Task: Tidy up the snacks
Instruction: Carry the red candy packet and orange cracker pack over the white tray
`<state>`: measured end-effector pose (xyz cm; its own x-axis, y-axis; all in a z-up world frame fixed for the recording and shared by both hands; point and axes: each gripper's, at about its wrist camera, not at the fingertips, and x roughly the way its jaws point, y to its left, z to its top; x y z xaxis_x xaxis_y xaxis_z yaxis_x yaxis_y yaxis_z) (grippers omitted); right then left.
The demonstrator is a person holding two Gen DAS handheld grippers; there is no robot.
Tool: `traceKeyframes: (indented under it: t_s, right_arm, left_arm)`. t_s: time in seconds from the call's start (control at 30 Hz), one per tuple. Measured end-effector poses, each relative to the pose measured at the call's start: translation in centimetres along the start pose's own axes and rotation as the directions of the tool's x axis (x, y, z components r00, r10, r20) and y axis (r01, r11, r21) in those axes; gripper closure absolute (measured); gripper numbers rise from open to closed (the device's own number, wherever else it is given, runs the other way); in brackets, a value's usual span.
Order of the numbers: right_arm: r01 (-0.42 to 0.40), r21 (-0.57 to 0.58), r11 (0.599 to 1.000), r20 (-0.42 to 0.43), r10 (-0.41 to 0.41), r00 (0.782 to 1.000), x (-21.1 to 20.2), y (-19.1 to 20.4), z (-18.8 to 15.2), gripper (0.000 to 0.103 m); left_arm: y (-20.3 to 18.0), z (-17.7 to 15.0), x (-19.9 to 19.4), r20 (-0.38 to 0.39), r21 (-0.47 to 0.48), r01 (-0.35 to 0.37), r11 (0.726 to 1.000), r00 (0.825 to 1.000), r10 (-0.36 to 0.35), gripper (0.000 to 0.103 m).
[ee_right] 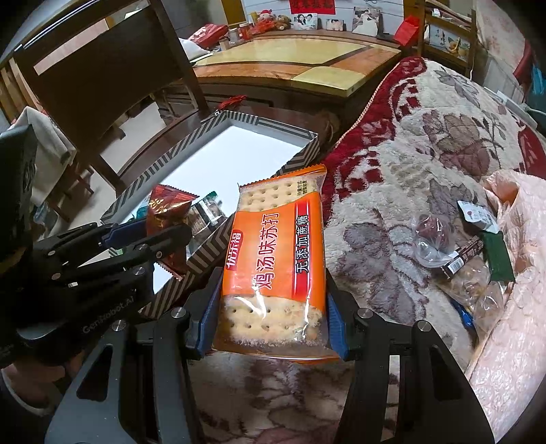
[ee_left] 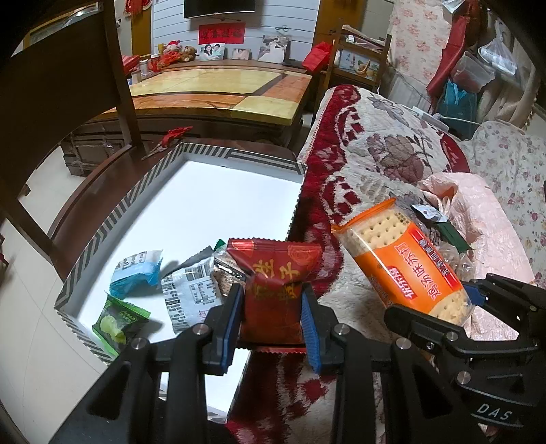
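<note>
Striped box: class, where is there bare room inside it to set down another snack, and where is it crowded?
The striped box has bare white floor across its far half, bordered by the far striped wall and the blanket. The near end is crowded: blue packet, green packet, white packet.

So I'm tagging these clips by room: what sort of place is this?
Most likely a home living room: a sofa under a floral quilted cover, a wooden dining table with framed photos at its back, and a wall-mounted TV.
</note>
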<state>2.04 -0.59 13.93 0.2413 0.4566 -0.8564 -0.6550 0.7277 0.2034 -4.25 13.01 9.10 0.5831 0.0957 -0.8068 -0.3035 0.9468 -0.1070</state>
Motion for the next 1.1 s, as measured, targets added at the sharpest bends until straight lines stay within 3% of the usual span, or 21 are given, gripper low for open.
traceKeyframes:
  t_s: [0.57,1.1]
  right_arm:
    - [-0.019,-0.052,0.998,-0.010,0.018,1.000,1.1,2.0,1.7,0.051]
    - [-0.056,-0.120,0.991,-0.080,0.047,0.996,5.6,5.2,4.7,0.051]
  left_arm:
    - [3.3,0.1,-0.2,0.005,-0.057,-0.041,0.998,0.999,0.041,0.068]
    - [9.4,0.0,1.1,-0.026,-0.171,-0.128,0.977,0.992,0.125,0.068]
